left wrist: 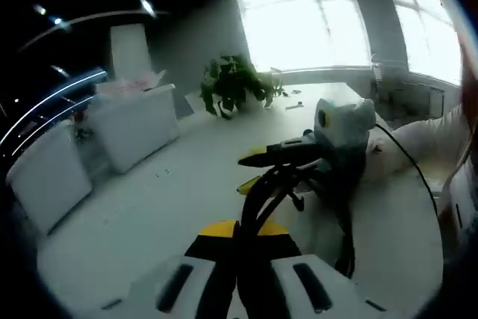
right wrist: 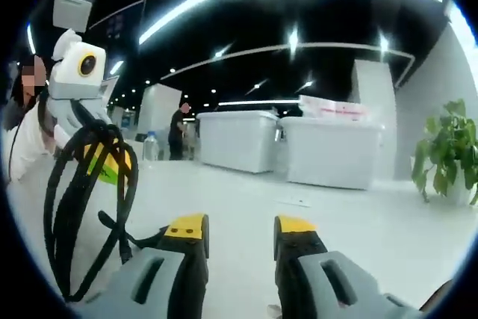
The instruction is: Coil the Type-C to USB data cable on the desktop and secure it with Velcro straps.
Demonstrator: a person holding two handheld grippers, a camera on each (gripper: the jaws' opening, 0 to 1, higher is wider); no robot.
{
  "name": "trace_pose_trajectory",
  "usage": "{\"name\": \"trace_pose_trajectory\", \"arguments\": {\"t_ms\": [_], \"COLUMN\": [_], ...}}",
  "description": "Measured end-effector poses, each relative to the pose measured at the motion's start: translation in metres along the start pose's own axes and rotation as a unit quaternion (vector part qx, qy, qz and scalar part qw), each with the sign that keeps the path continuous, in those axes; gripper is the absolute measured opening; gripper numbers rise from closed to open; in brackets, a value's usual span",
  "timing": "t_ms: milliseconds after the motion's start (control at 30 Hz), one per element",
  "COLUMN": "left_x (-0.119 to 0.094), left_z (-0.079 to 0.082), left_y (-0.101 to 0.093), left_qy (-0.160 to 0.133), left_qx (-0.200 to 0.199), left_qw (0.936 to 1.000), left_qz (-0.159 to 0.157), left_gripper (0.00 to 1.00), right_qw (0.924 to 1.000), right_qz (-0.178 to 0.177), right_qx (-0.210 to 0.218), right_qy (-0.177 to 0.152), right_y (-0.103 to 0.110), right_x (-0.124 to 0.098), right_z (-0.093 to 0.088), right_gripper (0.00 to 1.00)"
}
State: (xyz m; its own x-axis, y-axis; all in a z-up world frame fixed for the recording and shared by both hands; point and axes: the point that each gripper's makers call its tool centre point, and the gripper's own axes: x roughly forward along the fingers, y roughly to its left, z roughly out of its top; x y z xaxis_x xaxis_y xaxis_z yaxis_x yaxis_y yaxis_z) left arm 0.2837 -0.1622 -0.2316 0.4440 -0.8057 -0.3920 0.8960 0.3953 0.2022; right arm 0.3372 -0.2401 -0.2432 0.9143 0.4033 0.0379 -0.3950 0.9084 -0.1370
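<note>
Left gripper view: left gripper (left wrist: 243,240) clamped on the black cable (left wrist: 261,199) — loops rise from between the jaws above the white desk (left wrist: 149,207). Right gripper (left wrist: 258,158) enters from the right, tips beside the loops. Plant (left wrist: 233,84) and bins (left wrist: 138,121) behind.

Right gripper view: right gripper (right wrist: 240,231) parted, nothing between the jaws — cable coil (right wrist: 86,207) hangs at left from the left gripper (right wrist: 104,160).

Your left gripper (left wrist: 243,248) and right gripper (right wrist: 240,238) have grey bodies with yellow-tipped black jaws (white sleeve (left wrist: 429,136) behind).
</note>
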Motion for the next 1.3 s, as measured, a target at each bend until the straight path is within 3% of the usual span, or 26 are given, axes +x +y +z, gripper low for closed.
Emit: {"name": "trace_pose_trajectory", "arguments": {"t_ms": [433,800,967,1033,1300], "left_x": [0.033,0.032,0.032,0.03,0.021], "left_z": [-0.034,-0.037,-0.039,-0.04,-0.028], "left_y": [0.008,0.007,0.011,0.008,0.011], "left_qy": [0.034,0.042,0.046,0.049,0.022], "left_qx": [-0.004,-0.012,0.0,0.008,-0.005], "left_qw": [0.9994,0.999,0.9989,0.9987,0.9996], "left_qz": [-0.004,-0.006,-0.004,-0.009,-0.017], "left_gripper": [0.07,0.08,0.2,0.2,0.2], "right_qw": [0.9999,0.9996,0.9995,0.9995,0.9992], "right_qz": [-0.008,-0.001,-0.001,0.001,0.003], "right_qx": [-0.012,-0.025,-0.028,-0.029,-0.035], "right_qy": [0.007,0.012,0.015,0.015,0.019], "right_y": [-0.004,0.001,0.001,0.002,0.003], "right_x": [0.003,0.004,0.004,0.004,0.005], "right_z": [-0.004,-0.006,-0.007,-0.007,-0.008], "right_gripper": [0.34,0.35,0.35,0.35,0.35]}}
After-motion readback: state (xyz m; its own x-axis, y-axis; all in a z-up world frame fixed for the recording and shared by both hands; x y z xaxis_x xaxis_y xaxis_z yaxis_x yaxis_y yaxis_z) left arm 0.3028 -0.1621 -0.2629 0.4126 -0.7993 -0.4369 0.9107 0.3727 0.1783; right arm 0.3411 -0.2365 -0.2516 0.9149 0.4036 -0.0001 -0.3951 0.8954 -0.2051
